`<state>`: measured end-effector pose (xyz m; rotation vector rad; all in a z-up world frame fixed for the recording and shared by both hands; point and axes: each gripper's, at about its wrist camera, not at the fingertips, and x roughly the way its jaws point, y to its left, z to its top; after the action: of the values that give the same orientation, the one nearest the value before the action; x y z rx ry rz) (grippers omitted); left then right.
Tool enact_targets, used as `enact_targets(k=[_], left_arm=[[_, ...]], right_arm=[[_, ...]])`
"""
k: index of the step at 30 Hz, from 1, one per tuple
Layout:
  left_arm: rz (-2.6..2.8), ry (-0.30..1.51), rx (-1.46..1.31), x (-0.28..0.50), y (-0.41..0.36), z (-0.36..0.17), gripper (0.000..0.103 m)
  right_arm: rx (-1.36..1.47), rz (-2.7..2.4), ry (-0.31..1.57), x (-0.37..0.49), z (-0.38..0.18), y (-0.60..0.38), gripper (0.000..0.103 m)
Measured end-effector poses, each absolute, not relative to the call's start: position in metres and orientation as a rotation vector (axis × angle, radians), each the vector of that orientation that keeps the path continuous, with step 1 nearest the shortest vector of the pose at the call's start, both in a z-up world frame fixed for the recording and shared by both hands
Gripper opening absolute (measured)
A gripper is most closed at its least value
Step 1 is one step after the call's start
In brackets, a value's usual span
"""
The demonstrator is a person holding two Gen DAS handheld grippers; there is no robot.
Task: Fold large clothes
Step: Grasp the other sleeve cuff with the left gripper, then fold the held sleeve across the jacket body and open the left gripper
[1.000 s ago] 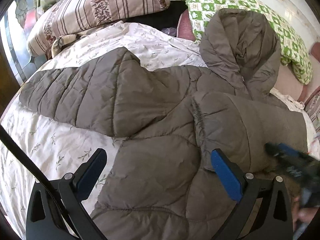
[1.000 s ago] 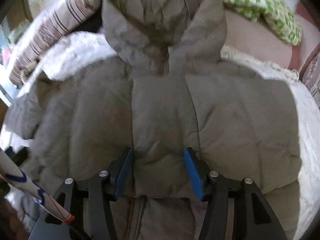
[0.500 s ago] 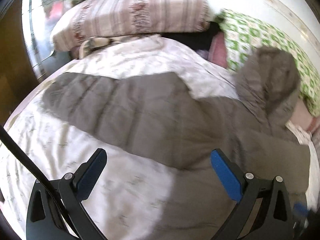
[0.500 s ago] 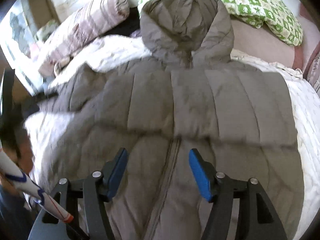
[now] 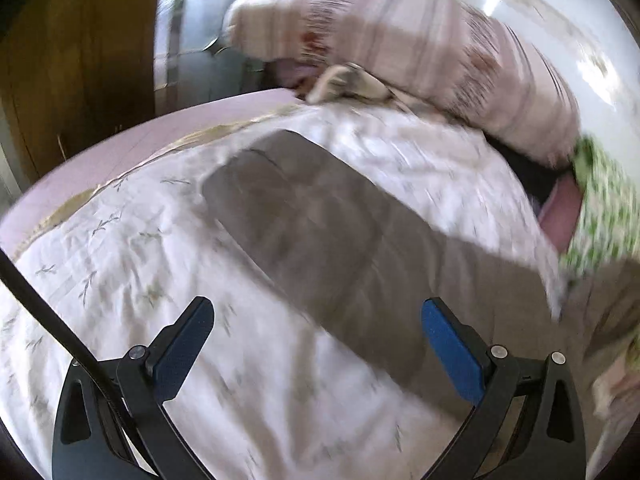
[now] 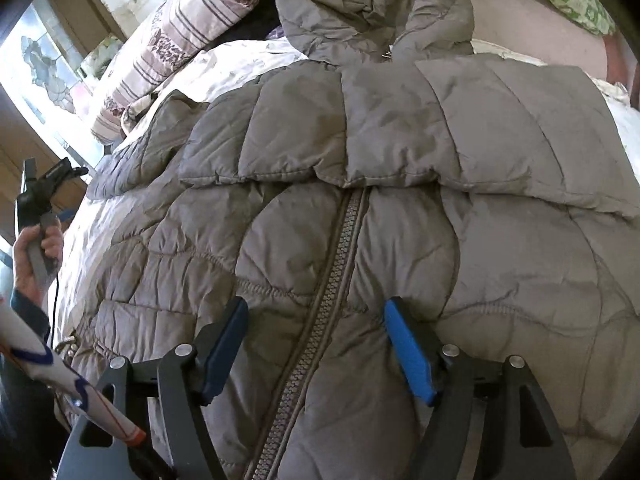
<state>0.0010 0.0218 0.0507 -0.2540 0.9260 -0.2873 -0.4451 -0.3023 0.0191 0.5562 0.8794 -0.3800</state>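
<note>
A grey-brown quilted hooded jacket point(image 6: 400, 200) lies front up on the bed, zip point(image 6: 332, 280) down its middle, right sleeve folded across the chest. My right gripper point(image 6: 316, 320) is open and empty, low over the zip. My left gripper point(image 5: 316, 320) is open and empty above the bed, with the jacket's outstretched left sleeve point(image 5: 340, 232) ahead of it, cuff at the far left. The left gripper also shows in the right wrist view point(image 6: 44, 188), held in a hand beyond the sleeve end.
A white floral bedsheet point(image 5: 120, 260) covers the bed. A striped pillow point(image 5: 400, 48) and a green patterned pillow point(image 5: 600, 208) lie at the head. A wooden door point(image 5: 72, 60) stands beyond the bed's left edge.
My left gripper has swung left, away from the jacket body and out toward the sleeve end. My right gripper has drawn back down the jacket front, off the folded sleeve, to the zip.
</note>
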Motion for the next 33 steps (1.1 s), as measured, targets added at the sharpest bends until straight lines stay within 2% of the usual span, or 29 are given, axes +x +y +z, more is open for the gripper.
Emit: enact_targets(k=[2, 3, 4, 6, 14, 17, 19, 24, 29, 33], left_arm=[[-0.278, 0.927, -0.327, 0.017, 0.037, 0.043, 0.1], [-0.286, 0.929, -0.37, 0.025, 0.044, 0.038, 0.093], [-0.298, 0.943, -0.412, 0.033, 0.051, 0.032, 0.081], [-0.339, 0.985, -0.521, 0.049, 0.061, 0.02, 0.072], [-0.297, 0.928, -0.656, 0.071, 0.066, 0.004, 0.07], [-0.281, 0.902, -0.621, 0.075, 0.057, 0.006, 0.067], [-0.285, 0.898, -0.564, 0.073, 0.047, 0.011, 0.013], [-0.297, 0.821, -0.533, 0.056, 0.04, 0.042, 0.013], [-0.405, 0.711, -0.514, 0.023, 0.022, 0.098, 0.013], [-0.607, 0.609, -0.446, -0.031, -0.018, 0.156, 0.013]], right_arm=[[0.532, -0.378, 0.882, -0.443, 0.019, -0.299, 0.08], [0.521, -0.377, 0.882, -0.442, 0.018, -0.297, 0.081], [0.511, -0.374, 0.883, -0.443, 0.019, -0.295, 0.083], [0.493, -0.372, 0.887, -0.442, 0.018, -0.292, 0.085], [0.49, -0.363, 0.888, -0.44, 0.017, -0.293, 0.086], [0.491, -0.361, 0.889, -0.441, 0.017, -0.294, 0.087], [0.497, -0.357, 0.888, -0.441, 0.017, -0.295, 0.087], [0.556, -0.347, 0.859, -0.446, 0.025, -0.301, 0.084], [0.607, -0.38, 0.707, -0.47, 0.058, -0.316, 0.083], [0.672, -0.43, 0.588, -0.492, 0.074, -0.331, 0.083]])
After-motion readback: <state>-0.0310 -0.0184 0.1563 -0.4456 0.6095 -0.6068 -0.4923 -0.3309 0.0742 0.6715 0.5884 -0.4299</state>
